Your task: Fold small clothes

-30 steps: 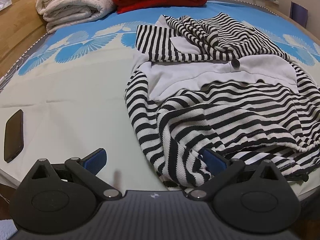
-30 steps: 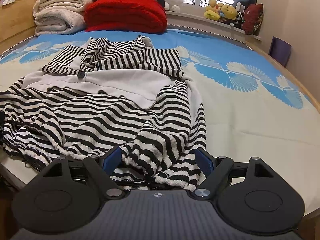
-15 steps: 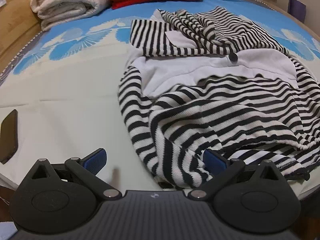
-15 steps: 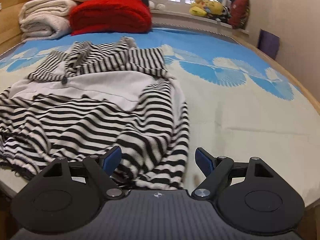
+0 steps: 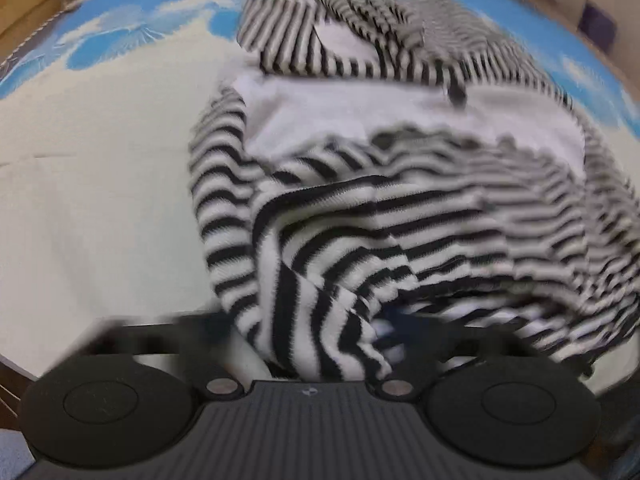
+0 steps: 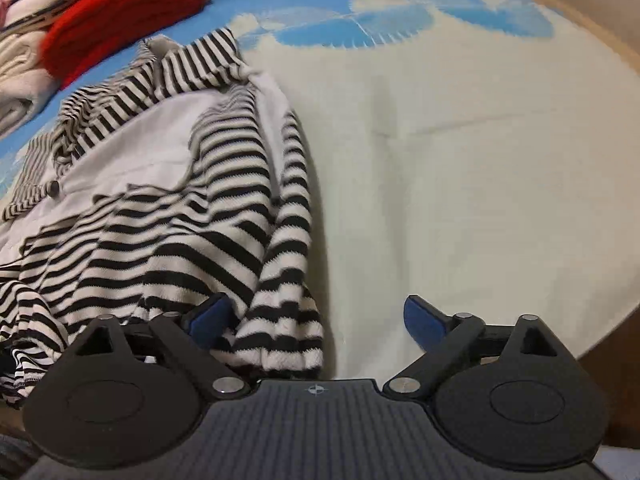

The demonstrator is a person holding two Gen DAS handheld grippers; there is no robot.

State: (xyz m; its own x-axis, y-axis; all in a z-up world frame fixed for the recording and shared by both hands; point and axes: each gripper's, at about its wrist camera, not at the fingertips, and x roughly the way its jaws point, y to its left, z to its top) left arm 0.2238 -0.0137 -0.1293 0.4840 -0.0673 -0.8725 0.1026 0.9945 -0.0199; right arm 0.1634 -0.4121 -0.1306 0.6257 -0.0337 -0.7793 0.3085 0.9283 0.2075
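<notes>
Striped top (image 6: 192,208) lies rumpled at bed's near edge w/ bare sheet (image 6: 460,152) free to its right, red blanket (image 6: 120,12) far left; right gripper (image 6: 316,320) spread over its cuff, left gripper (image 5: 304,332) blurred, fingers' state unclear.

Black-and-white striped garment (image 6: 224,208) with plain white panel, on cream bedsheet (image 6: 480,168) printed blue at far end; red folded blanket (image 6: 120,12) behind, possibly knitted.

left gripper (image 5: 308,332): blurred, jaw spread unreadable | right gripper (image 6: 316,320): jaws spread wide, low
</notes>
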